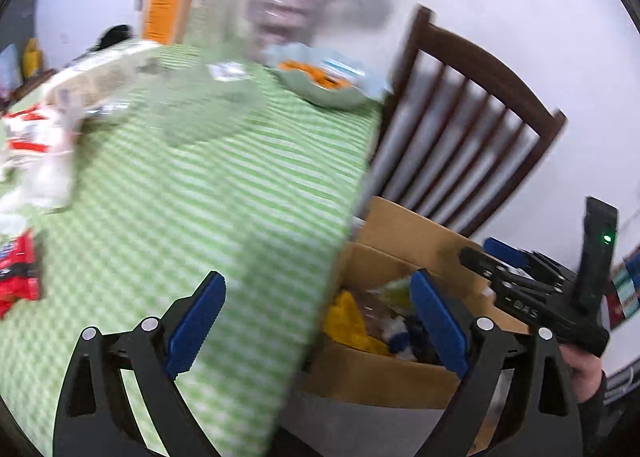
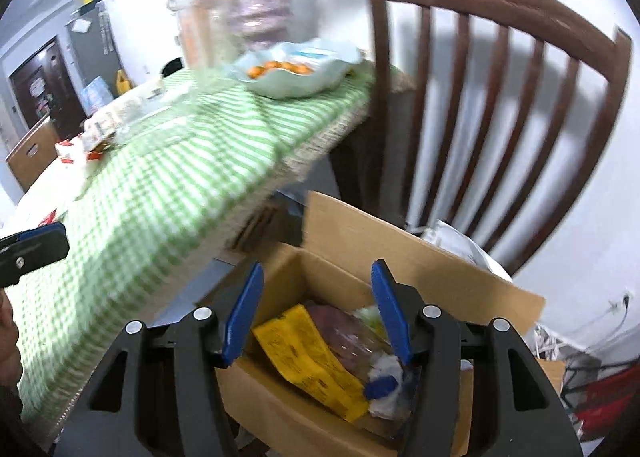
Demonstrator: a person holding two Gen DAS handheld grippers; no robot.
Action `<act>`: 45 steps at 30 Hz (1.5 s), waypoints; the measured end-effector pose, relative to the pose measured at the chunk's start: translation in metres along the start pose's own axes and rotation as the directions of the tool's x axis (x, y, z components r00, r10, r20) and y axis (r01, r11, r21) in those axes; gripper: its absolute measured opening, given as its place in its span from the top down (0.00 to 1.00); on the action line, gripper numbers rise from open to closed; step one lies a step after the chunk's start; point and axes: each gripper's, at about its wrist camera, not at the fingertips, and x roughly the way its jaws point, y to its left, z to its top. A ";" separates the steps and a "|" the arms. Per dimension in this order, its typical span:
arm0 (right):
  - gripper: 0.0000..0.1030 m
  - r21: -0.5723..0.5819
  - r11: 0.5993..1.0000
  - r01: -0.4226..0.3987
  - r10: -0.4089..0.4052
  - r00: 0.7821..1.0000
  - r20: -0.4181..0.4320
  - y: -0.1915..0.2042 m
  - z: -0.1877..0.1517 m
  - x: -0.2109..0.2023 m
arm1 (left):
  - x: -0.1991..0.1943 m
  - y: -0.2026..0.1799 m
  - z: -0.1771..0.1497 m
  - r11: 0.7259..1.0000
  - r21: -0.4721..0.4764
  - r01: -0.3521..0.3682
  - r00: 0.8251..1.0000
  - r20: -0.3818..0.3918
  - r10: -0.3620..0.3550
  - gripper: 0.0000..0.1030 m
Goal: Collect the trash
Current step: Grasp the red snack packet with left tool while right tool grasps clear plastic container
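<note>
Green-and-white checked cloth covers the table (image 1: pixel 224 185), and both views blur a little.

Nearest to me, my left gripper (image 1: pixel 316 321) stands wide, blue pads far apart and nothing between them; one finger is over the cloth, the other past the table's edge above the cardboard box (image 2: pixel 400 253). My right gripper (image 2: pixel 316 309) is spread wide too, empty, hanging right over the open box. The box sits low, beside the table edge and in front of the dark wooden chair (image 2: pixel 500 77).

Inside the box lies the collected trash: a yellow wrapper (image 2: pixel 308 361), a clear plastic pack (image 2: pixel 344 333) with something purplish in it, and crumpled white paper (image 2: pixel 386 367) with a blue scrap on it.

Out on the cloth, well apart from the box, more trash waits: a red wrapper (image 1: pixel 18 273) at the left edge of my left view, then red-and-white packaging (image 1: pixel 32 133) beyond it.

Farther along, a pale bowl (image 1: pixel 332 89) holds orange pieces near the far corner by the chair. Behind it stand a glass jar (image 2: pixel 204 17) and a purplish vase (image 2: pixel 260 5) with flowers, and an orange carton (image 1: pixel 168 5) against the white wall.
</note>
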 end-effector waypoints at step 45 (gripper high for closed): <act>0.47 0.335 0.811 -0.479 0.495 0.868 0.044 0.125 0.103 0.112 | -0.061 0.273 0.012 0.811 -0.506 -0.295 0.914 0.096 0.393 0.64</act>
